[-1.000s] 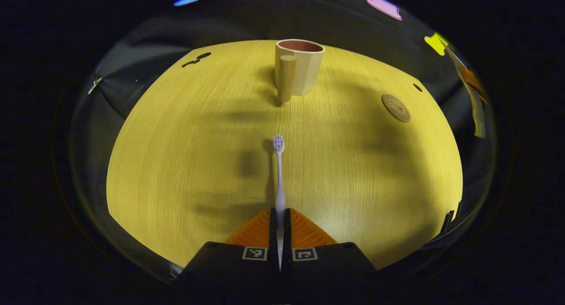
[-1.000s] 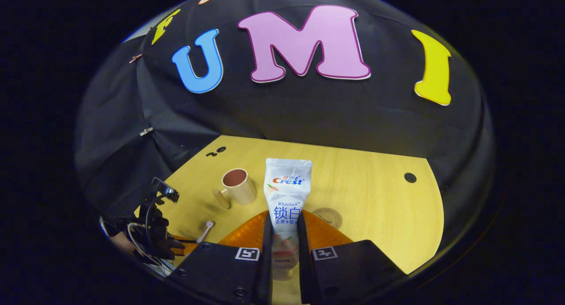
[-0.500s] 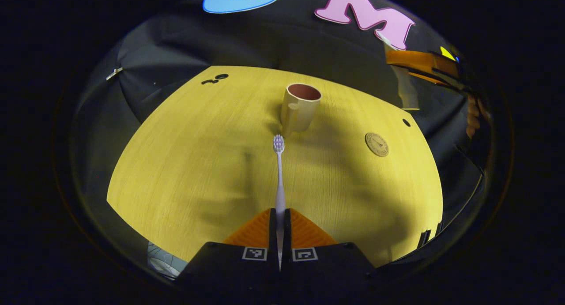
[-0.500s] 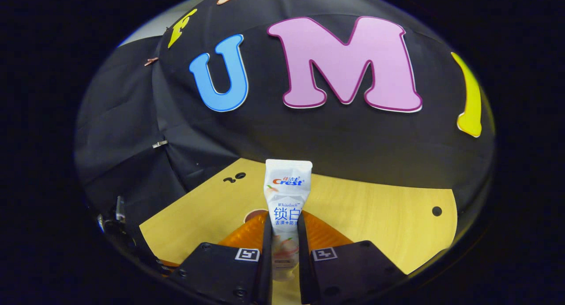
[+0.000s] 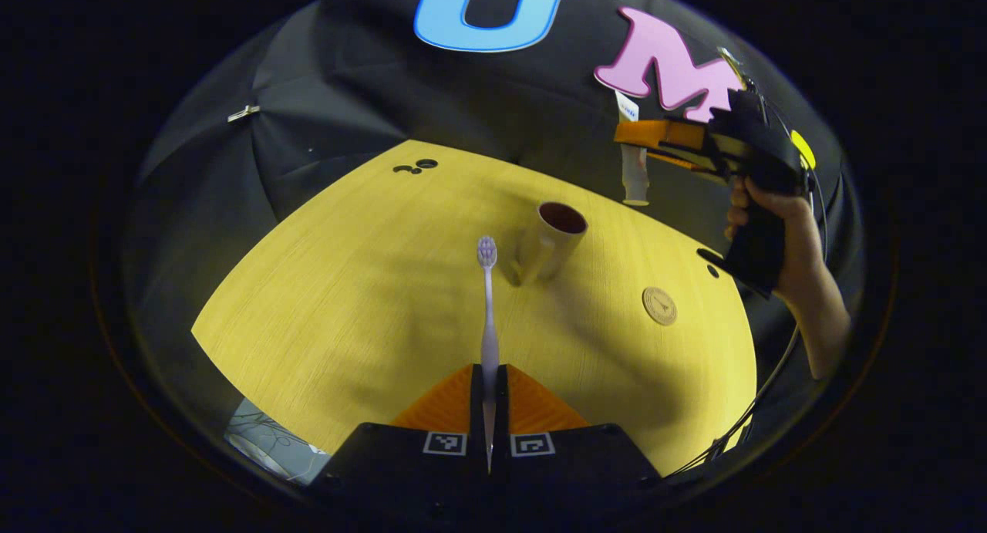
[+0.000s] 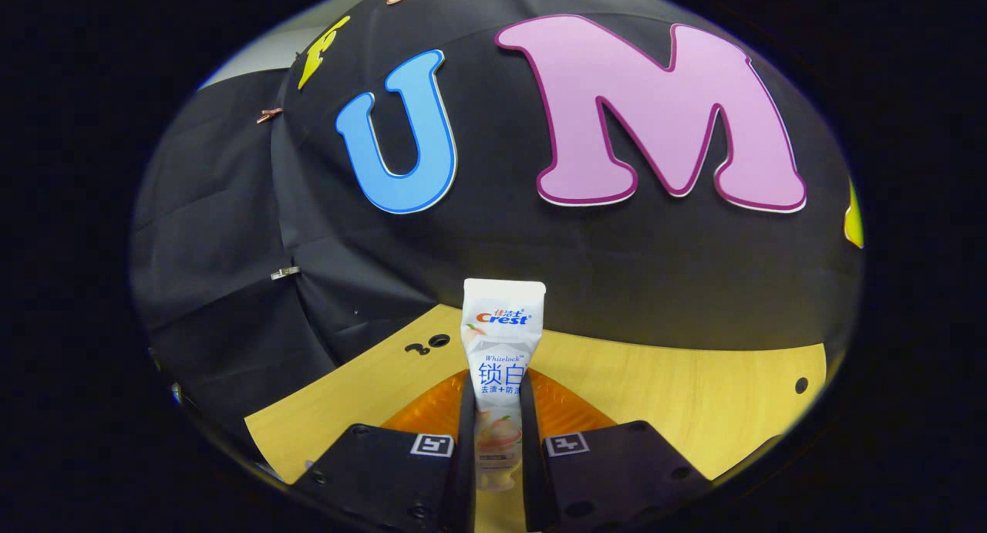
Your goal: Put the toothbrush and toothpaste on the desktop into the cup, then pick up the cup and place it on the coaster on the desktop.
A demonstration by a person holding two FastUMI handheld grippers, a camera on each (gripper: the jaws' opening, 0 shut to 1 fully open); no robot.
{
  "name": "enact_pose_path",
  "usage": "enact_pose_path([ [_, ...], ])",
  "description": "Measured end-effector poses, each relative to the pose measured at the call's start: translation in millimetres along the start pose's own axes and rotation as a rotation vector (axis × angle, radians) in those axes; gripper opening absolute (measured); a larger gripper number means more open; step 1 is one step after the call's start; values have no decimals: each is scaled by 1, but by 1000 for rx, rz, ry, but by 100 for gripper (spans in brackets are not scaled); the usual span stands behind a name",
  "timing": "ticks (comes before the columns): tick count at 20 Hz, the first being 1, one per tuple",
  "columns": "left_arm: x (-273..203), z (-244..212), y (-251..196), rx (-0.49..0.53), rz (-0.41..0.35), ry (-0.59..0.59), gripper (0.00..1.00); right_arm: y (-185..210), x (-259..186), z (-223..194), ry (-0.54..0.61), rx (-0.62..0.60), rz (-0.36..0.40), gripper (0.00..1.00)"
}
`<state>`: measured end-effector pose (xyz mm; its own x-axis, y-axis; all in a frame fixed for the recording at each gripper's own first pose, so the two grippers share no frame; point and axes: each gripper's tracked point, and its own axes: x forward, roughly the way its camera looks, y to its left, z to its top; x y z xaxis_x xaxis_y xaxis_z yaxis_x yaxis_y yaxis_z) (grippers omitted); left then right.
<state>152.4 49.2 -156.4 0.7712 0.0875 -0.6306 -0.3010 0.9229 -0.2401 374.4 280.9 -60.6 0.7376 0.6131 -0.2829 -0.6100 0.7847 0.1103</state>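
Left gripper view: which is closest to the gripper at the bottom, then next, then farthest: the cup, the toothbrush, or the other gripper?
1. Toothbrush: clamped in the left gripper, bristles forward.
2. Cup: on the desk ahead, slightly right.
3. Right gripper: raised beyond the cup, far right.

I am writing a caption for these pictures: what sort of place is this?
Probably a staged recording booth, not a real bathroom: a bare wooden desktop backed by black cloth, holding just a cup and coaster.
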Motion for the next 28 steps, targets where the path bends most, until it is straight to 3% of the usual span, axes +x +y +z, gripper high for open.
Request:
enact_pose_path([
  [9,-14,28,17,-128,11,-140,6,6,53,-37,-31,-50,3,28],
  [18,-9,21,26,-166,1,-173,7,12,68,-84,-20,-117,34,29],
  [19,-8,20,26,-166,-1,-173,6,13,68,-89,-14,-117,35,24],
  [20,-7,19,25,-160,-3,-170,6,12,67,-94,-7,-116,35,30],
  [22,-3,16,23,-144,-2,-162,6,10,63,-104,15,-109,31,28],
  [23,-2,15,20,-133,-6,-163,6,10,59,-108,26,-105,33,46],
  [24,-1,10,18,-125,-8,-161,7,12,61,-119,40,-102,42,39],
  [26,2,6,14,-124,-11,-159,6,15,51,-121,48,-96,67,53],
  [27,3,5,12,-126,-13,-158,6,16,46,-116,35,-94,77,69],
  [28,4,3,7,-128,-19,-161,7,17,39,-110,20,-94,86,65],
])
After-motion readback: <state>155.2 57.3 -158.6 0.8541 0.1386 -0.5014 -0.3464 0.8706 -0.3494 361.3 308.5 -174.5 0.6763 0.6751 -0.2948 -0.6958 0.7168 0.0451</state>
